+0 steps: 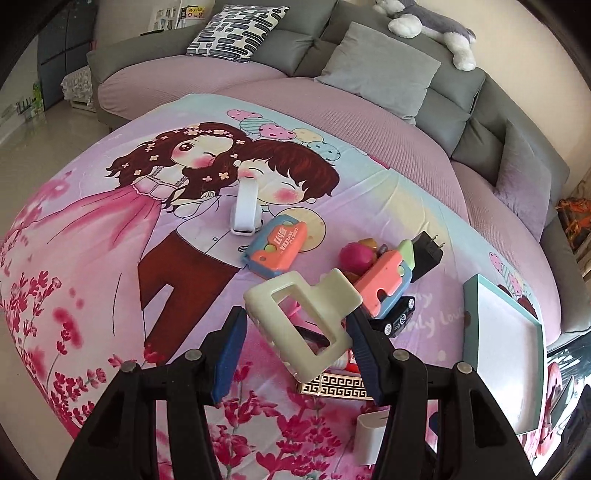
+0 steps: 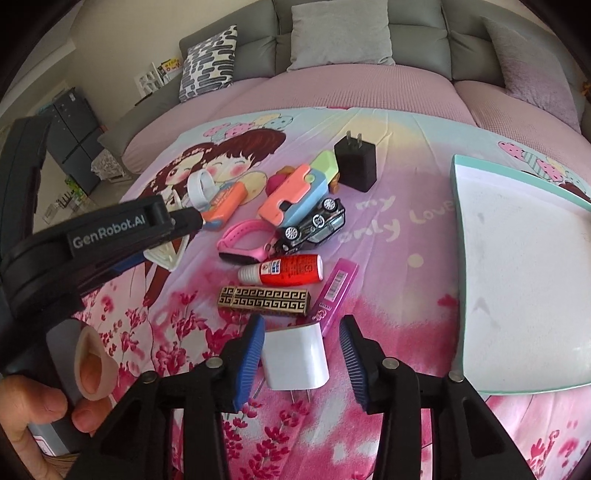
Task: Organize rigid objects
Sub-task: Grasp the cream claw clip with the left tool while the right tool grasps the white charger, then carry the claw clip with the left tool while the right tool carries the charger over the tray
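White charger (image 2: 295, 363) between right claw (image 2: 301, 363) pads, clearest from right wrist.

I see a grey sofa (image 1: 465, 99) curving round the back, its seat under a pink cover (image 1: 369, 122). A patterned cushion (image 1: 236, 31) and a plain grey cushion (image 1: 380, 68) lean on its backrest, and a plush toy (image 1: 432, 27) lies along the top. A cartoon-printed sheet (image 1: 110, 229) is spread in front. At far left I see a dark cabinet (image 2: 72, 125).
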